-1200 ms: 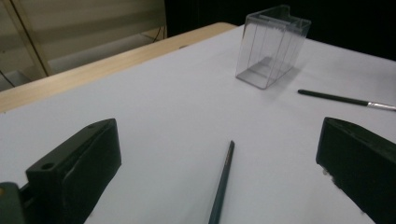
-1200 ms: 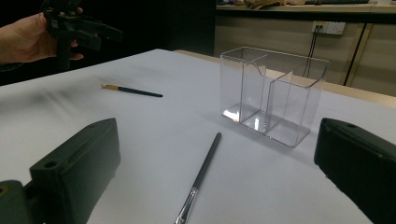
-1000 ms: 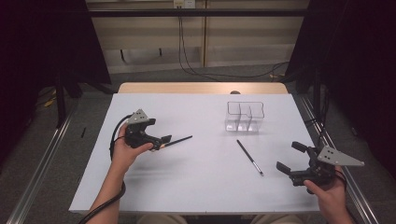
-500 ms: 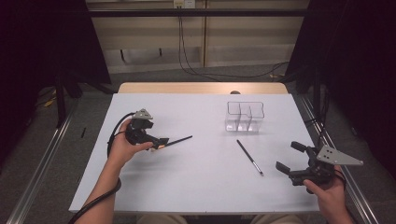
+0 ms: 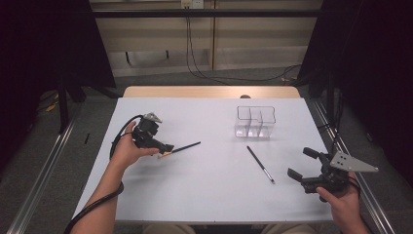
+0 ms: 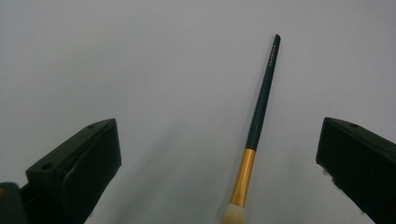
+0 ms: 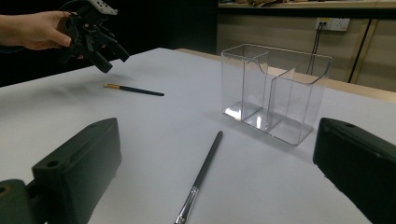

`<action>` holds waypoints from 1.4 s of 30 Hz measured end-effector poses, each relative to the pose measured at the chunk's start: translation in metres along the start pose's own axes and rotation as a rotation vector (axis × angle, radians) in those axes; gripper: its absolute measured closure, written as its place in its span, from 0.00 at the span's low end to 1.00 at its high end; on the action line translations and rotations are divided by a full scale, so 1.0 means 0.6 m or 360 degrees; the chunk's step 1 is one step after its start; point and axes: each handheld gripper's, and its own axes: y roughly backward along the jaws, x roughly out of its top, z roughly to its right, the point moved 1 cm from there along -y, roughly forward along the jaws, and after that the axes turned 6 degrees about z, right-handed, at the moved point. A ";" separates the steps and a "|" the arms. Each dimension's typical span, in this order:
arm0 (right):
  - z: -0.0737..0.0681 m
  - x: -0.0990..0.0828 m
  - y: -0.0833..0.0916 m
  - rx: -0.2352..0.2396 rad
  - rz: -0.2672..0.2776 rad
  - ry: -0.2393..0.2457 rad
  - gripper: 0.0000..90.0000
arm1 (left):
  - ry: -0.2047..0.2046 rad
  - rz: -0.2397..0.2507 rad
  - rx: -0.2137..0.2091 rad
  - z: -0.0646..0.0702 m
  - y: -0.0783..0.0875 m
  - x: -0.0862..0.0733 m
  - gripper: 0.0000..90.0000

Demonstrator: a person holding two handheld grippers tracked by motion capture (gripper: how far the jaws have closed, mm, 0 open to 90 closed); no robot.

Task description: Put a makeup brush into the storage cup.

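Observation:
A dark-handled brush with a gold ferrule (image 5: 182,147) (image 6: 254,126) (image 7: 133,89) lies left of the table's middle. My left gripper (image 5: 163,148) (image 6: 218,128) (image 7: 100,51) hovers just above its bristle end, open, with the brush lying between the jaws but nearer the right one. A second, thin black brush with a silver ferrule (image 5: 260,164) (image 7: 201,175) lies right of centre. My right gripper (image 5: 302,163) (image 7: 218,126) is open and empty near the table's right front edge, pointing at that brush from a distance.
A clear plastic organizer with several compartments (image 5: 255,122) (image 7: 271,93) stands empty at the back right of the white table (image 5: 214,195). A cable (image 5: 119,139) trails from the left gripper along the person's forearm.
The left hand has shifted slightly toward the far side and tipped its jaws down over the gold-ferrule brush's bristle end. The right gripper and both brushes have stayed put.

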 end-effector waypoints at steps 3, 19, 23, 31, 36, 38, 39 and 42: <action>-0.001 0.000 -0.001 0.0003 -0.0006 0.0001 0.01 | -0.0027 -0.0052 0.0018 -0.002 0.000 0.000 0.03; 0.002 0.000 0.000 0.0003 -0.0006 0.0005 0.01 | -0.0235 -0.0358 -0.0024 0.018 -0.014 0.018 0.34; 0.002 0.000 0.000 0.0006 -0.0010 0.0005 0.01 | -0.0278 -0.0426 -0.0062 0.024 -0.022 0.019 0.43; 0.003 0.001 0.002 0.0002 -0.0002 0.0004 0.01 | -0.0344 -0.0568 -0.0094 0.027 -0.036 0.020 0.50; 0.002 0.001 0.001 0.0006 -0.0004 0.0013 0.01 | -0.0370 -0.0609 -0.0122 0.032 -0.046 0.026 0.58; 0.002 0.001 0.002 0.0006 -0.0003 0.0013 0.01 | -0.0384 -0.0620 -0.0119 0.032 -0.047 0.027 0.59; 0.003 0.001 0.002 0.0004 -0.0003 0.0013 0.01 | -0.0366 -0.0624 -0.0119 0.034 -0.048 0.028 0.62; 0.004 0.001 0.004 0.0001 -0.0003 0.0010 0.01 | -0.0386 -0.0693 -0.0148 0.037 -0.050 0.034 0.67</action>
